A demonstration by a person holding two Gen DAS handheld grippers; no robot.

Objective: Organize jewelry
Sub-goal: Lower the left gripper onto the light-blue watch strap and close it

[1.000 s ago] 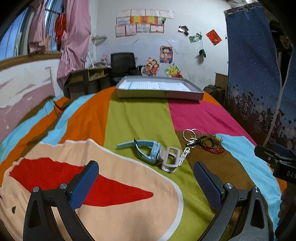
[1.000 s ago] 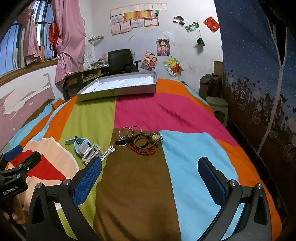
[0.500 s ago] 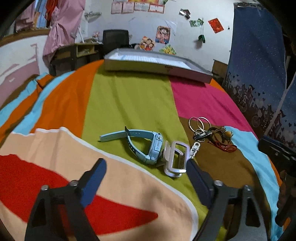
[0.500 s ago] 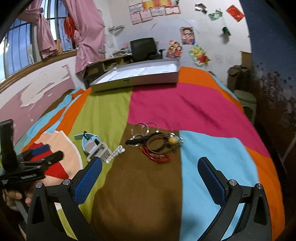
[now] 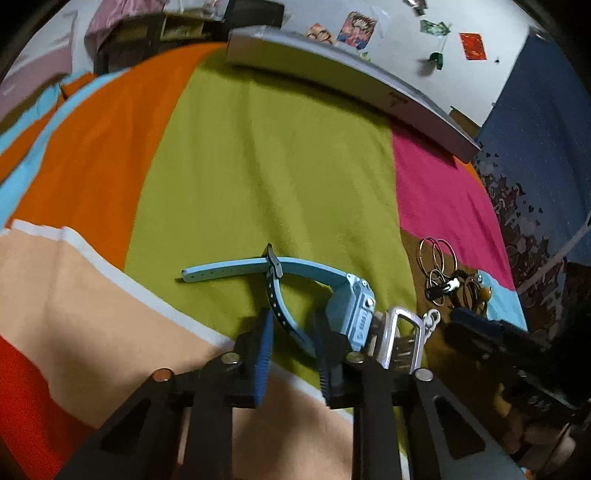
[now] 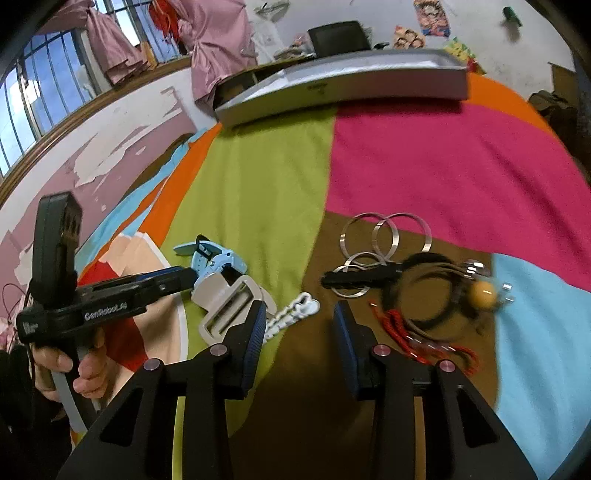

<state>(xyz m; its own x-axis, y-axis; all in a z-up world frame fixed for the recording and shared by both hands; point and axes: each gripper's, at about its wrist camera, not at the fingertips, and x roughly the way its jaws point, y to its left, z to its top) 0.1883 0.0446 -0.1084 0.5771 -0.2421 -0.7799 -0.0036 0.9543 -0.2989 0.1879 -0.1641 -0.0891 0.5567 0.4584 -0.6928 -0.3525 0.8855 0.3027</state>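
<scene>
A light blue watch (image 5: 354,306) lies on the green stripe of the bedspread; its lower strap (image 5: 286,321) runs between the narrowed jaws of my left gripper (image 5: 295,328), which are close around it with small gaps. The watch also shows in the right wrist view (image 6: 218,260). A silver buckle with a short chain (image 5: 402,336) lies against the watch. My right gripper (image 6: 299,317) is half closed and empty, just in front of the chain (image 6: 295,314). Silver rings (image 6: 384,236), a black cord with a yellow bead (image 6: 484,291) and a red cord (image 6: 399,332) lie beyond it.
A long grey jewelry box (image 6: 343,85) lies open at the far end of the bed, also seen in the left wrist view (image 5: 343,77). The left hand-held gripper body (image 6: 96,299) sits at the left of the right view. Desk and chair (image 6: 340,35) stand behind.
Both grippers have moved forward and down toward the jewelry. Both jaws have narrowed from wide open; the left ones now straddle the watch strap.
</scene>
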